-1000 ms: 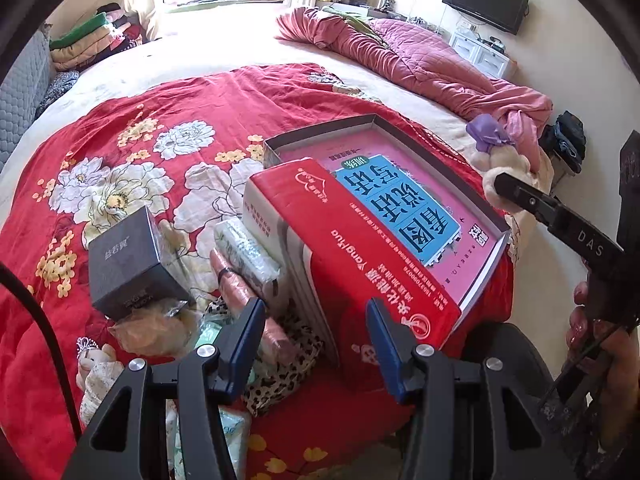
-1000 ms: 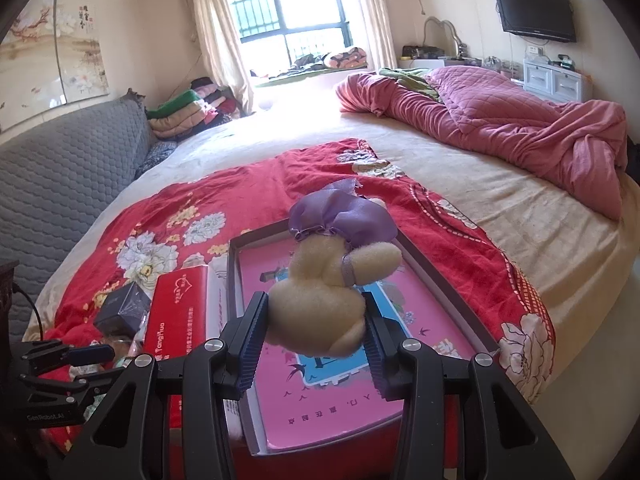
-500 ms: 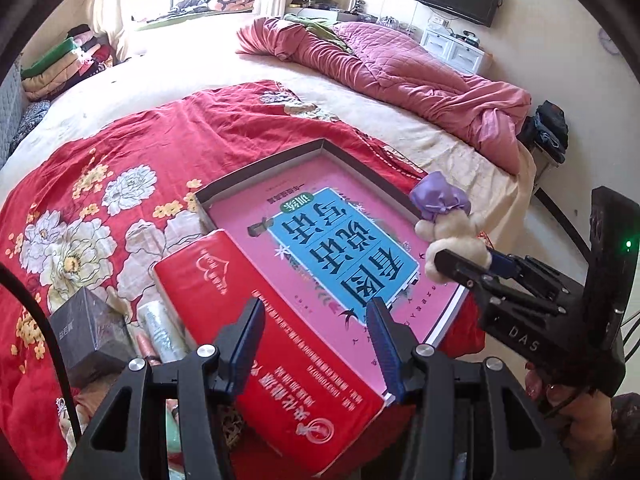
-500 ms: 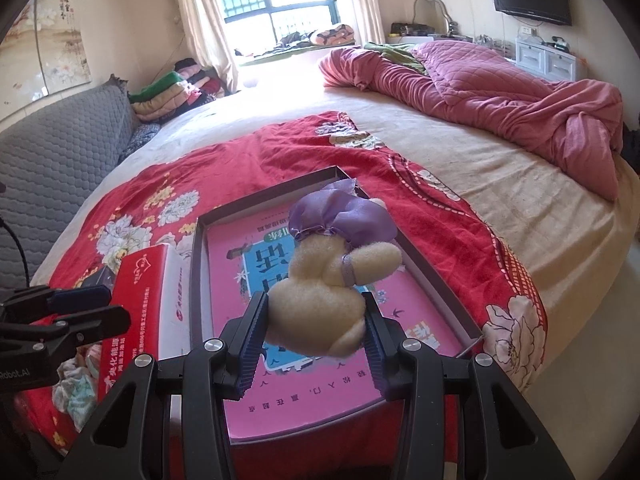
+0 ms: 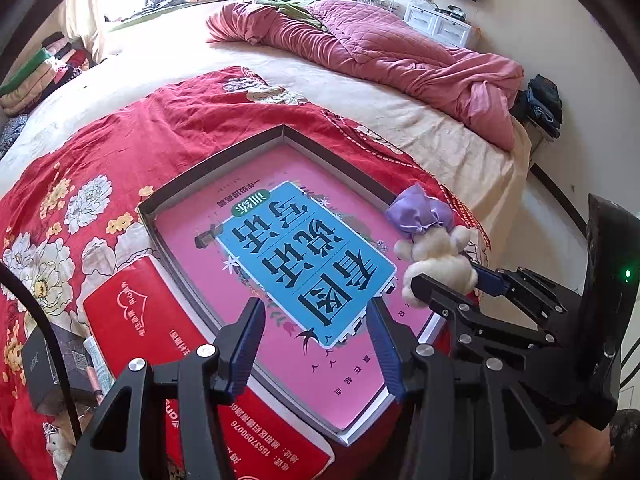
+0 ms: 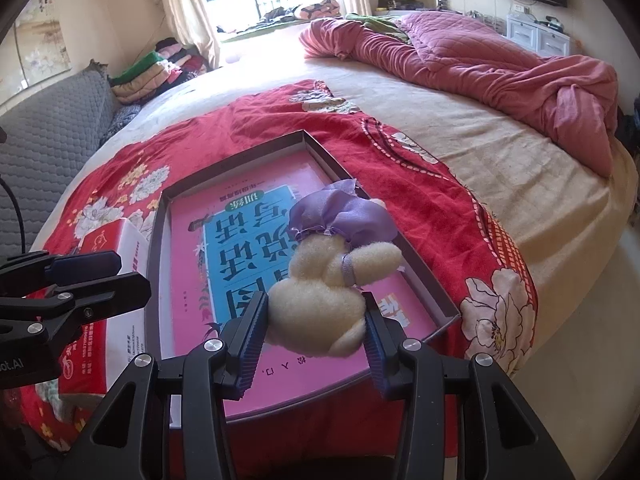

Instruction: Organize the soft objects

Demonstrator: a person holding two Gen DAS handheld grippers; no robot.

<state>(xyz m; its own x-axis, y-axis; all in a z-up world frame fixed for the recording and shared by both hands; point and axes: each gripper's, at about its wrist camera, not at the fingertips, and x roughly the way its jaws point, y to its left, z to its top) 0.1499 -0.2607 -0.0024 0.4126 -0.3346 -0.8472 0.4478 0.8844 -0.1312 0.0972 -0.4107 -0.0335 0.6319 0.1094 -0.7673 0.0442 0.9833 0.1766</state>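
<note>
Currently, left wrist view: left gripper (image 5: 316,338) is spread wide with nothing between the fingers, hovering above the near end of the shallow grey box (image 5: 208,168). The box sits on the red floral blanket (image 5: 120,140) and holds a pink book with a blue title panel (image 5: 308,256). A red tissue pack (image 5: 160,344) lies tight against the box's left wall. A dark small box (image 5: 44,364) and a few small tubes are just left of the tissue pack, partly cut off by the gripper frame. The right gripper (image 5: 444,280) comes in from the right edge, clamped on the cream plush toy with a purple cap (image 5: 436,248), which hangs over the box's right wall. A rumpled pink quilt (image 5: 400,56) lies well apart at the far side of the bed.

Right wrist view: right gripper (image 6: 314,322) has both pads pressed into the lower body of the plush toy (image 6: 328,276), fingers narrowed to the toy's width. The toy is in the air above the right half of the book (image 6: 240,248), inside the box outline (image 6: 236,154), purple cap pointing away from the camera. Left gripper (image 6: 86,276) is visible at the left edge, over the tissue pack (image 6: 108,248); only its fingertips show there, with nothing in them. The pink quilt (image 6: 500,60) is beyond, upper right.
</note>
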